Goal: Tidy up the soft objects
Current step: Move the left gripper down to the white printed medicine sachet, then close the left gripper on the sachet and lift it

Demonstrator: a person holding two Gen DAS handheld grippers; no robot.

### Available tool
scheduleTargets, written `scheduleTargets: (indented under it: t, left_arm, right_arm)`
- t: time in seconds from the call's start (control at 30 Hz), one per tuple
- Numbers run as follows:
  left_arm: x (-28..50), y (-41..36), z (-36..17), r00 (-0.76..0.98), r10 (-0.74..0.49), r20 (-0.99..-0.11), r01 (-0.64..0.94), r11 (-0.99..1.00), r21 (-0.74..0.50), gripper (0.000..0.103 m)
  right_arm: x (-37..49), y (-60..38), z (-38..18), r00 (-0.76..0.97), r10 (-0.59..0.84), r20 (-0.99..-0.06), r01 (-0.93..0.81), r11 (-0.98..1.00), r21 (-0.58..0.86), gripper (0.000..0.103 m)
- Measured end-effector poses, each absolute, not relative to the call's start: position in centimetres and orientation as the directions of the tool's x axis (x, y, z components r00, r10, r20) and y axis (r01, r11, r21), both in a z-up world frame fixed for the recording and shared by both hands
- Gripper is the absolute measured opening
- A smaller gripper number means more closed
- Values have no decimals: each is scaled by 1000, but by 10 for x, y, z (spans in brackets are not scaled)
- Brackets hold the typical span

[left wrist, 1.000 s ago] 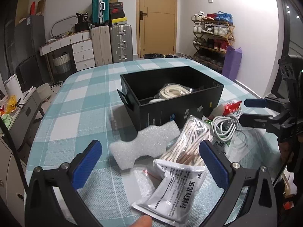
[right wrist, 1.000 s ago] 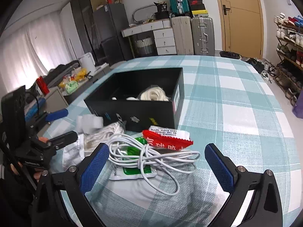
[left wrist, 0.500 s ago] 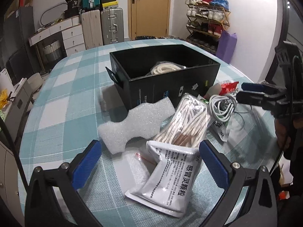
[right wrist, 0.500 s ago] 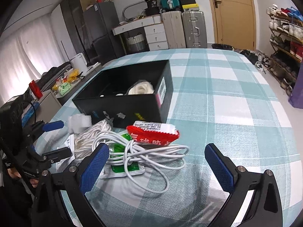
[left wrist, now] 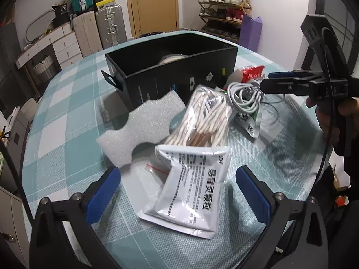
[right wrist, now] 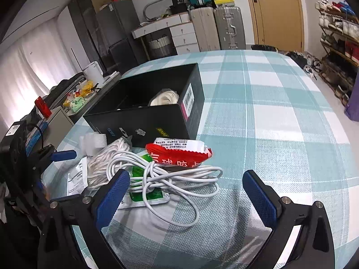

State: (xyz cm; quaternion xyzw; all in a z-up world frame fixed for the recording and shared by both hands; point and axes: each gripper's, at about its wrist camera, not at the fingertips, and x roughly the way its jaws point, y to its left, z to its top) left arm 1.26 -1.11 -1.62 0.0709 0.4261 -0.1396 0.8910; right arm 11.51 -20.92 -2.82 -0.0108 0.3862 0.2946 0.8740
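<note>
White sachet (left wrist: 190, 190) between spread left hand-held gripper (left wrist: 178, 192) fingers, foam piece (left wrist: 143, 123), black box (left wrist: 175, 71) beyond

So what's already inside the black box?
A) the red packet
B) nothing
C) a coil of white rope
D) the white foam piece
C: a coil of white rope sits inside the black box, while the foam piece and red packet lie outside on the table.

Wooden door (left wrist: 154, 4), suitcases (left wrist: 98, 29) beside (upright), shoe rack (left wrist: 224, 6) right.
</note>
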Motion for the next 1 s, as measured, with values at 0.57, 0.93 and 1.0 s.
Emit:
scheduleTargets:
  t: [0.57,0.93,1.0]
  left_arm:
    - [2,-15,-16,550,-248,-797,391,920,-17,45]
    - [1,-5,-3,559,-324,-763,402,911,-93,41]
    - [2,-3,-1,568,-327,-755,393,914,-100,41]
  right_arm:
    - [131,-206,-43,489,526,-696,-494,824,277,100]
    - [128,-205,-44,456,577,-678,-533,787,312,87]
    - [126,-205,-43,452,584,-674,-542,780,313,81]
